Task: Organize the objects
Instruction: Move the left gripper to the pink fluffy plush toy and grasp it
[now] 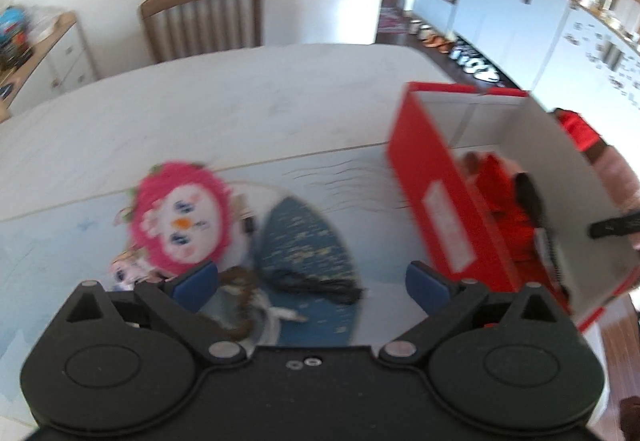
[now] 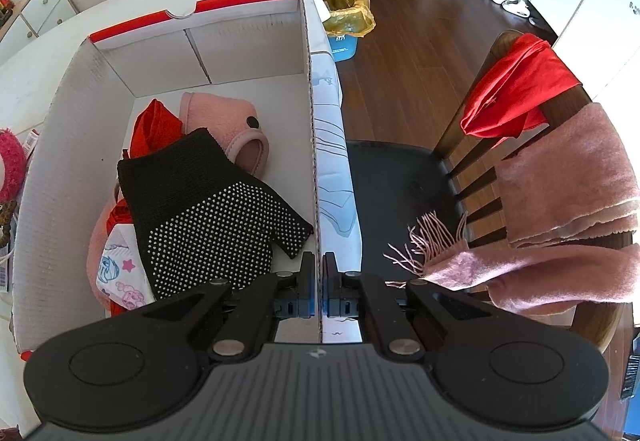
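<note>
So the left gripper (image 1: pixel 312 283) has its jaws spread wide with nothing between the pads, hovering over the stuff lying on the table (image 1: pixel 248 101). Lower left of the left wrist view there's a pink fuzzy plush face (image 1: pixel 182 215), with a blue speckled fan-shaped thing (image 1: pixel 308 237) just to its right, both lying on a pale blue mat (image 1: pixel 48 253). That view is pretty blurry, so the smaller bits near the pads are hard to name.

The red shoebox (image 2: pixel 68 113) fills the left half of the right wrist view. Inside it, a black dotted glove (image 2: pixel 208 209) lies on top, overlapping a pink fleece piece (image 2: pixel 228 117) and some red fabric (image 2: pixel 154 129).

The right gripper (image 2: pixel 319 283) is pressed together on the box's right wall, pinching the cardboard edge. On the right, a chair (image 2: pixel 460 137) carries a pink scarf (image 2: pixel 568 177) and a red cloth (image 2: pixel 516 89).
</note>
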Motion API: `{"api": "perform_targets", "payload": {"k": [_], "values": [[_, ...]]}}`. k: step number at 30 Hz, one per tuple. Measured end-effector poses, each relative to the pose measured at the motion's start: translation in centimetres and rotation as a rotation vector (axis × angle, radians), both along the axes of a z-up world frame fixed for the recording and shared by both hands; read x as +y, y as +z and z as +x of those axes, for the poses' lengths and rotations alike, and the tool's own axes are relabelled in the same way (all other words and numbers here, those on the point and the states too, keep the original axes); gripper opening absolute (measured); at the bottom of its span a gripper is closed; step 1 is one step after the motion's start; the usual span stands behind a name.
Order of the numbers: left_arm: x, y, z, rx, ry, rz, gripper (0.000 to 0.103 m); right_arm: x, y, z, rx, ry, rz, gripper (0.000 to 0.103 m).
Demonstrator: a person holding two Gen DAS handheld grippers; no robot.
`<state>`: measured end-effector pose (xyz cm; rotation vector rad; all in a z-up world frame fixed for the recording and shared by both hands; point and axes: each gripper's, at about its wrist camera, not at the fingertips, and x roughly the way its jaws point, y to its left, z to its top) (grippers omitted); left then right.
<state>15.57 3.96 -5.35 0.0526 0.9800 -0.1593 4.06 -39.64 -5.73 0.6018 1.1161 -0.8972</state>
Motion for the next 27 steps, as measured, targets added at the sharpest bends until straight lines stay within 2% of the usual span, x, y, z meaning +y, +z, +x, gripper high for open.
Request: {"api": "perform_targets", "payload": {"k": [5, 13, 24, 26, 27], "values": [[2.5, -1.2, 0.9, 0.006, 0.071, 0.055, 0.098, 0.0, -0.1, 0.2, 0.007, -0.001, -0.001, 0.002], [6.2, -1.2, 3.8, -0.020, 0.166, 0.108, 0.099, -0.1, -0.1, 0.3, 0.014, -0.006, 0.000, 0.002], [7.9, -3.8, 7.2, 0.048, 0.196, 0.085, 0.098, -0.1, -0.1, 0.3, 0.018, -0.018, 0.007, 0.002], [8.1, -4.3, 7.5, 0.052, 0.204, 0.081, 0.093, -0.1, -0.2, 0.4, 0.020, -0.019, 0.007, 0.003], [8.2, -4.4, 7.6, 0.054, 0.207, 0.081, 0.087, -0.1, -0.2, 0.4, 0.021, -0.019, 0.007, 0.003]]}}
